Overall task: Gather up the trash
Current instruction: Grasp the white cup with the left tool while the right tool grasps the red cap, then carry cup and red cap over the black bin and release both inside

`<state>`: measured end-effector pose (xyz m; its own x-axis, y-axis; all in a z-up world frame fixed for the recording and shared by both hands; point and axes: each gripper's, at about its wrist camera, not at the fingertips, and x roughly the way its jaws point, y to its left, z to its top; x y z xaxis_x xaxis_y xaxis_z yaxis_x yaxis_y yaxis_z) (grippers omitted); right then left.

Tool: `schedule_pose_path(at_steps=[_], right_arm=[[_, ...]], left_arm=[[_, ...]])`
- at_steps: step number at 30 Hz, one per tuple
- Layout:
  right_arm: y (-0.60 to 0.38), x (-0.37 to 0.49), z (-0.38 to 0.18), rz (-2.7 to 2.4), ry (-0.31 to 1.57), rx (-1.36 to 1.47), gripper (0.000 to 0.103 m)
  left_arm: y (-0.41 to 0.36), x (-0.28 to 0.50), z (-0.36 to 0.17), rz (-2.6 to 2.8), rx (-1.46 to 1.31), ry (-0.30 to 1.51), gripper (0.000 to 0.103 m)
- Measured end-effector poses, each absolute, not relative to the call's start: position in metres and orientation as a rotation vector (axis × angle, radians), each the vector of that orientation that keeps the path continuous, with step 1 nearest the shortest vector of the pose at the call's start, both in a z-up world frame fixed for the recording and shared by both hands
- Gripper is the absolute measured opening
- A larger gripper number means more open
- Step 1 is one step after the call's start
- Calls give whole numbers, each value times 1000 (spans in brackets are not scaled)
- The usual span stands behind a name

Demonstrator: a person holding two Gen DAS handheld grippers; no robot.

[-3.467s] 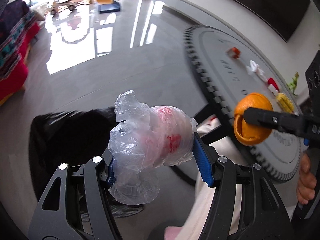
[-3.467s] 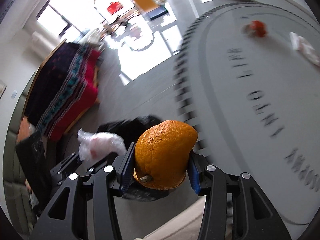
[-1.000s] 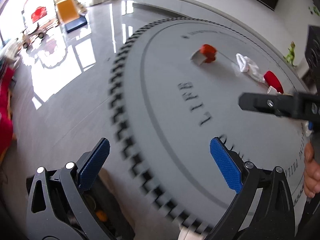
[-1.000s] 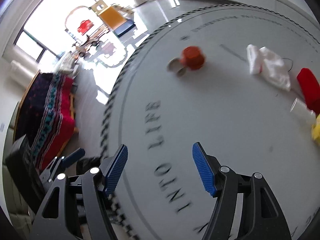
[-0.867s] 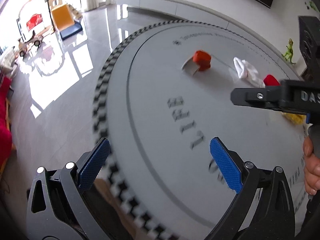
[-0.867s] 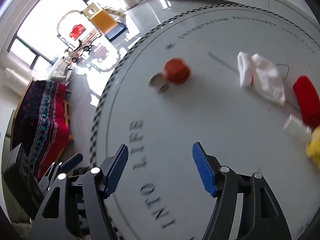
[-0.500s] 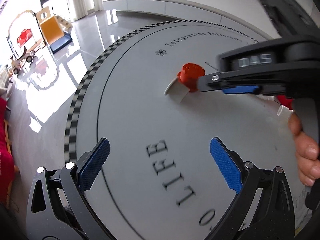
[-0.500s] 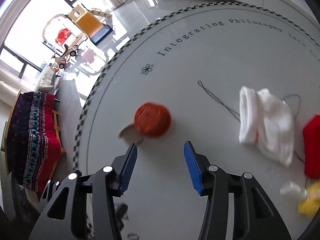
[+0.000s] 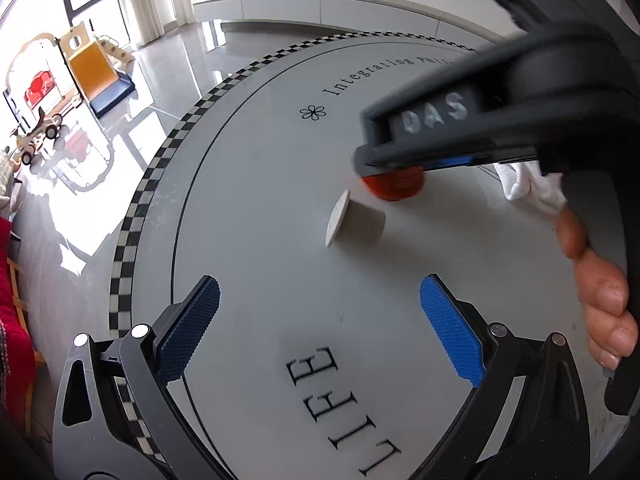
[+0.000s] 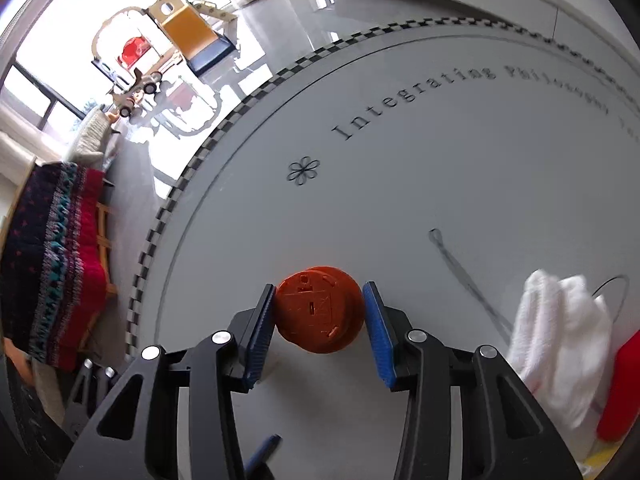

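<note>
An orange round plastic lid lies on the grey round table. My right gripper has its blue pads on either side of the lid, close to its edges, with a thin gap on the right. In the left wrist view the lid shows under the right gripper's finger. A white paper cup lies on its side just before it. My left gripper is wide open and empty above the table, short of the cup.
White crumpled cloth and a red item lie at the right, with a thin wire beside them. The table's checkered rim runs along the left. Beyond it are glossy floor and a red patterned blanket.
Both grippers moved forward over the table. The right gripper narrowed and came down around the orange lid. The left gripper stays wide open.
</note>
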<state>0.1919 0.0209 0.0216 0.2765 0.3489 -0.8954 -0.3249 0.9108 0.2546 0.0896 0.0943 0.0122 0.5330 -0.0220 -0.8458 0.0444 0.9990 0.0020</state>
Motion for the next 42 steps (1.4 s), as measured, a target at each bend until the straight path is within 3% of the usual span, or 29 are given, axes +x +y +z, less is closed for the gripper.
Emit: schedule_pose_path(at_steps=[4,6,8,12,14,15,42], right_arm=[[3,186,23,442,1200,39,45],[-2,187,24,435,1200,40,45],[-6,187,24,436,1203,43,45],[-12,183,22,439,1201,51,45],[-12,182,23,435,1198,43,45],[-13,180,24,435,1198,40,45],[-1,35,56,502,1200,-10,45]], left_arm=[[89,97,13,-43,44,996,97],[83,97,13,-54,59,979,91],[79,99,10,-63,77,986,75],[77,99,7,-81,61,982,54],[78,98,8,-84,53,978,31],[79,97,10,-91,40,980,28],[108,-49,34,-54,-71,951,28]])
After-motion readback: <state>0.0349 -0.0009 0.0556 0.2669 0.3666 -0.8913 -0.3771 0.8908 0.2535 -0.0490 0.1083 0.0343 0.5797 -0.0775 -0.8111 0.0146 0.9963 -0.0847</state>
